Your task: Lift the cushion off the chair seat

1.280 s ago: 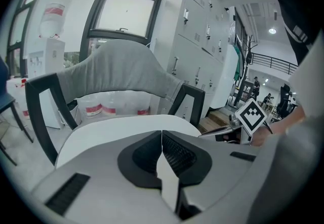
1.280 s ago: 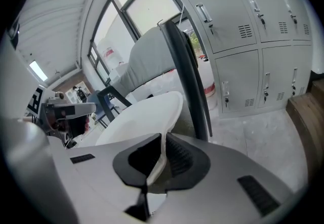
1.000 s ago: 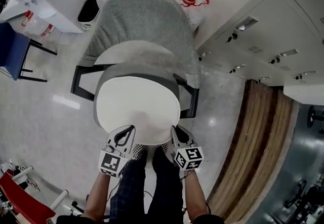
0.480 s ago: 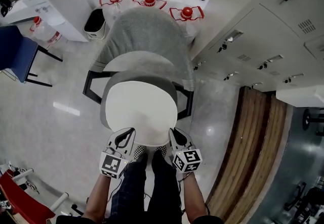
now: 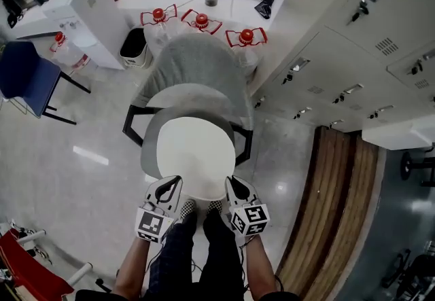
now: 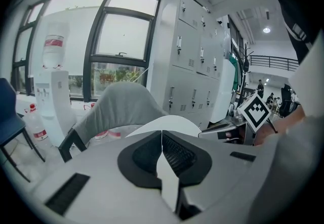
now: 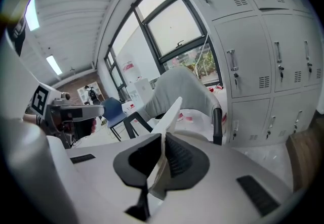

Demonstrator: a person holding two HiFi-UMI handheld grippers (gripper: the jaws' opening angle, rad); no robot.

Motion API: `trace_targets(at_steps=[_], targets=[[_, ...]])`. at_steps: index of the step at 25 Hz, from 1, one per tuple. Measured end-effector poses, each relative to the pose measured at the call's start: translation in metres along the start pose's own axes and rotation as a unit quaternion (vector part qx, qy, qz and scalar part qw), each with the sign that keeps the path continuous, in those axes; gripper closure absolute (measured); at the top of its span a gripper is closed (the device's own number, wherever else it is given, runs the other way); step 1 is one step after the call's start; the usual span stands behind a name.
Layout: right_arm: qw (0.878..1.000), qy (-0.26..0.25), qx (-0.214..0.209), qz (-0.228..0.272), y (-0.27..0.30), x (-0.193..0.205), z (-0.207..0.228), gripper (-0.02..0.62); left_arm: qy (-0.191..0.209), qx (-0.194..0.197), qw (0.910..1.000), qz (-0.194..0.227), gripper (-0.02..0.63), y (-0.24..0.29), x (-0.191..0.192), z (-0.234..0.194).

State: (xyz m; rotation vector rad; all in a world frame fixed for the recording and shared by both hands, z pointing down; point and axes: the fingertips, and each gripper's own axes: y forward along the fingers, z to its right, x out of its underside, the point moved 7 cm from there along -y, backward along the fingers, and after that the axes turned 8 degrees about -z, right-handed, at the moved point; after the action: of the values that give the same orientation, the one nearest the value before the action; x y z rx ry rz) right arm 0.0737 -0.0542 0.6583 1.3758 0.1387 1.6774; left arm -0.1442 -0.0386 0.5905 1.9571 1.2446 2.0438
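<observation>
A round white cushion [image 5: 196, 149] hangs in the air above the grey chair seat [image 5: 151, 144], held by its near edge. My left gripper [image 5: 171, 183] is shut on the cushion's near left rim, and my right gripper [image 5: 232, 183] is shut on its near right rim. In the left gripper view the white cushion [image 6: 169, 125] runs out flat from between the black pads [image 6: 177, 153]. In the right gripper view the cushion [image 7: 169, 114] shows edge-on, pinched between the pads [image 7: 177, 156]. The grey chair back [image 5: 197, 62] stands behind.
Black chair arms [image 5: 242, 146] flank the seat. Three water jugs with red caps [image 5: 198, 21] and a black bin [image 5: 132, 47] stand behind the chair. White lockers [image 5: 340, 62] line the right side. A blue chair [image 5: 27, 75] is at left, a wooden strip [image 5: 333, 211] at right.
Both grippers have risen with the cushion. The cushion has come up off the seat, which now shows further below as a grey rim at its left.
</observation>
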Motion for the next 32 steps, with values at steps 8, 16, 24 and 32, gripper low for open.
trace_targets(at_steps=[8,16,24,32], targets=[[0.999,-0.031,0.002,0.011,-0.041,-0.040,-0.027,0.552,0.009,-0.001,0.9997,0.025,0.588,-0.034,-0.043,0.012],[0.999,-0.037,0.020,0.021,-0.090,-0.076,-0.052,0.554,0.015,0.002,0.9994,0.030,0.588,-0.083,-0.083,0.027],[0.997,-0.058,0.043,0.035,-0.147,-0.112,-0.074,0.554,0.029,0.005,0.9982,0.053,0.588,-0.134,-0.127,0.038],[0.993,-0.069,0.055,0.077,-0.207,-0.152,-0.096,0.554,0.029,0.016,0.9960,0.083,0.588,-0.173,-0.167,0.051]])
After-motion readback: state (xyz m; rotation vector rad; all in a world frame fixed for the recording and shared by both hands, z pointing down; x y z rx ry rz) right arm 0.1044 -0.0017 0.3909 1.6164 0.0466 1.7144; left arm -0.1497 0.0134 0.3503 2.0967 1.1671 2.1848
